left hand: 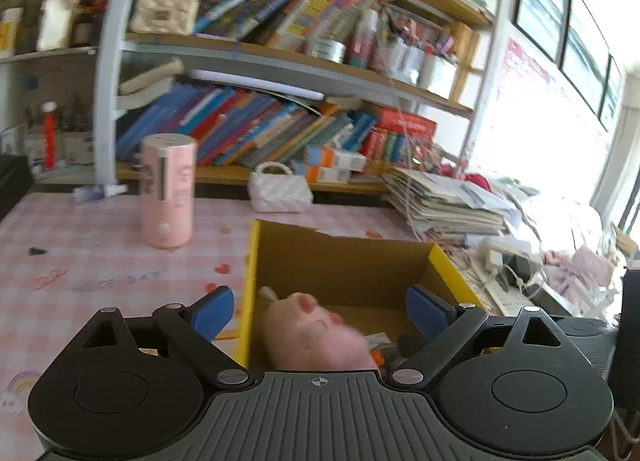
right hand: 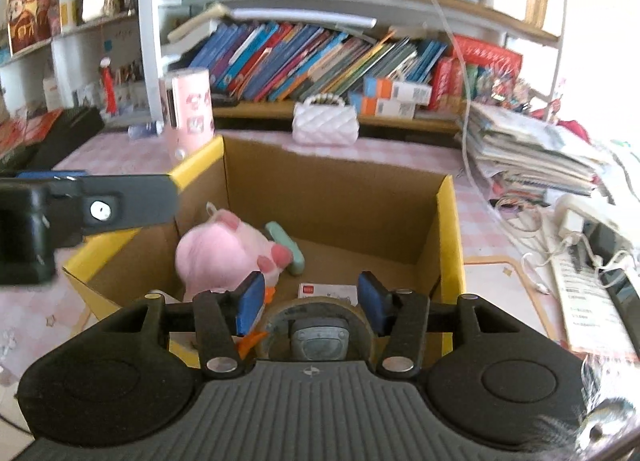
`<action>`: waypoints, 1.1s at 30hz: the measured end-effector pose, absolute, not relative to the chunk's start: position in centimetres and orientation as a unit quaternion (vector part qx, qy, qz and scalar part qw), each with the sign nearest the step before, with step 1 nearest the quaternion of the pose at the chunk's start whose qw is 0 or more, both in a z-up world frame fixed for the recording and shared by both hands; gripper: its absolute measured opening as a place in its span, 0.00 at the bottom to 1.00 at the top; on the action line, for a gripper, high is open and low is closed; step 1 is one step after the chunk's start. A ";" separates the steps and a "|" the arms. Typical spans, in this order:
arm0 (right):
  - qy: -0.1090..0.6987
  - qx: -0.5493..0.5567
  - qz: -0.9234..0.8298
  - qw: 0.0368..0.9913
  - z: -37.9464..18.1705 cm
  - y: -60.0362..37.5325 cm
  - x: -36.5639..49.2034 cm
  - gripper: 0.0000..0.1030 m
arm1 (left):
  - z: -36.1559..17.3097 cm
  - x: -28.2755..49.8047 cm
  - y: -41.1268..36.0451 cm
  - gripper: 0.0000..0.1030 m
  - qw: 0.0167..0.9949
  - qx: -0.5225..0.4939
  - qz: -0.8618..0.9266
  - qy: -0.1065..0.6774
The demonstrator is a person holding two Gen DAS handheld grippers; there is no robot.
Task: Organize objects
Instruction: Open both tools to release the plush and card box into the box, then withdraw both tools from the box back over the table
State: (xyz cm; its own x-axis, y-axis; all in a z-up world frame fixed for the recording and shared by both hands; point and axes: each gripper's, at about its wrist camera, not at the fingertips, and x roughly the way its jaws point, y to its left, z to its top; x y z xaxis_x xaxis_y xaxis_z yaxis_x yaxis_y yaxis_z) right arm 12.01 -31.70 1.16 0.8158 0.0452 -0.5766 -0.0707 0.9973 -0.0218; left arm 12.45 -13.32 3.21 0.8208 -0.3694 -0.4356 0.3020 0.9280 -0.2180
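An open cardboard box with yellow rims (left hand: 344, 257) (right hand: 320, 189) stands on the pink checked table. A pink plush pig (left hand: 316, 329) (right hand: 224, 257) lies inside it, blurred in the left wrist view. My left gripper (left hand: 320, 311) is open above the box's left part, jaws wide, the pig below and between them. Its arm shows at the left of the right wrist view (right hand: 100, 209). My right gripper (right hand: 312, 301) is shut on a roll of brown tape (right hand: 320, 325) at the box's near edge. A mint green case (right hand: 286, 247) and a white card (right hand: 328, 291) lie in the box.
A pink cylinder (left hand: 168, 193) (right hand: 192, 109) and a white quilted handbag (left hand: 280, 189) (right hand: 324, 123) stand on the table behind the box. Bookshelves (left hand: 280, 121) rise behind. A stack of papers (right hand: 532, 153), cables and a power strip (right hand: 576, 217) lie to the right.
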 end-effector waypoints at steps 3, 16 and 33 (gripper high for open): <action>0.292 -0.016 0.020 0.956 1.9 -30.8 10.6 0.49 | 3.5 10.8 -11.5 0.92 0.955 -0.077 -0.163 0.235; 0.266 -0.019 -0.018 0.964 3.5 -23.6 4.9 0.81 | 3.1 4.3 -4.6 0.97 0.966 -0.039 -0.045 0.251; 0.323 -0.013 -0.051 0.945 0.6 -17.8 -0.7 1.00 | 0.8 -0.9 -1.2 1.00 0.952 -0.018 -0.014 0.304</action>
State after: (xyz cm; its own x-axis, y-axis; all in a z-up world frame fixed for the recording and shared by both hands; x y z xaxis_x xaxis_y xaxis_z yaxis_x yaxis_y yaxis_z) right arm -0.75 -17.79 0.63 0.7857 -0.1057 -0.6095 0.0888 0.9944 -0.0580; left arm -0.92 -1.19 0.82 0.8142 -0.0383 -0.5793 0.0168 0.9990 -0.0424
